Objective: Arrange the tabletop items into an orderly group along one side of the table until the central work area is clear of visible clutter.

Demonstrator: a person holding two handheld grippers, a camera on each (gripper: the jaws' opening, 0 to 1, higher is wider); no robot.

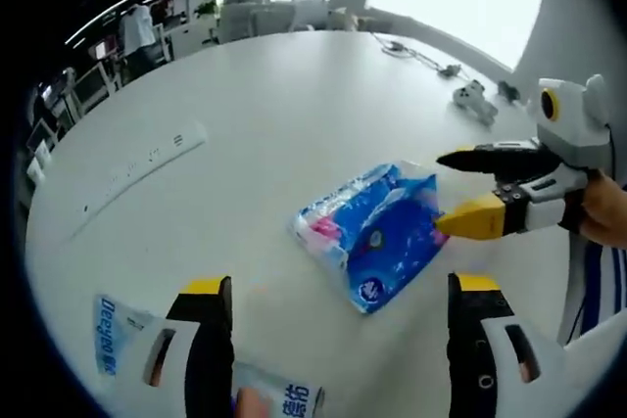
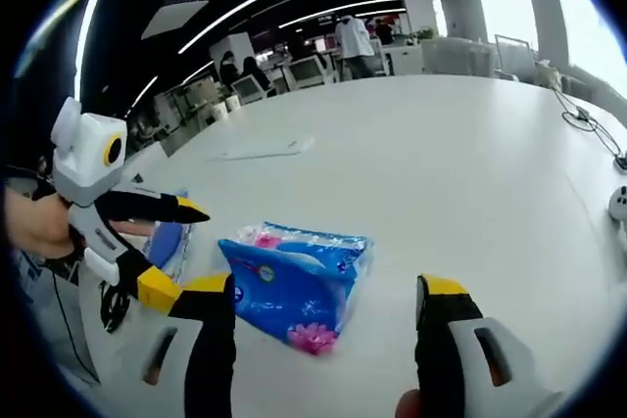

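Blue tissue pack (image 1: 377, 232) with pink flowers, white table (image 1: 284, 115)

Left tool (image 1: 338, 291): white body, black jaws, yellow tips. Right tool (image 2: 323, 291): identical. Blue-and-white striped sleeve (image 1: 593, 286).

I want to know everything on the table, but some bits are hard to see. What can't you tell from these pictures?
- White-and-blue printed packet, left gripper view: cut off by the bottom edge and partly covered by the left gripper, so its label can't be read in full.
- Blue flat item, right gripper view: hidden behind the left gripper.
- Small white object far across the white table: too small to identify.
- Crinkly blue plastic tissue pack: print too blurred to read.
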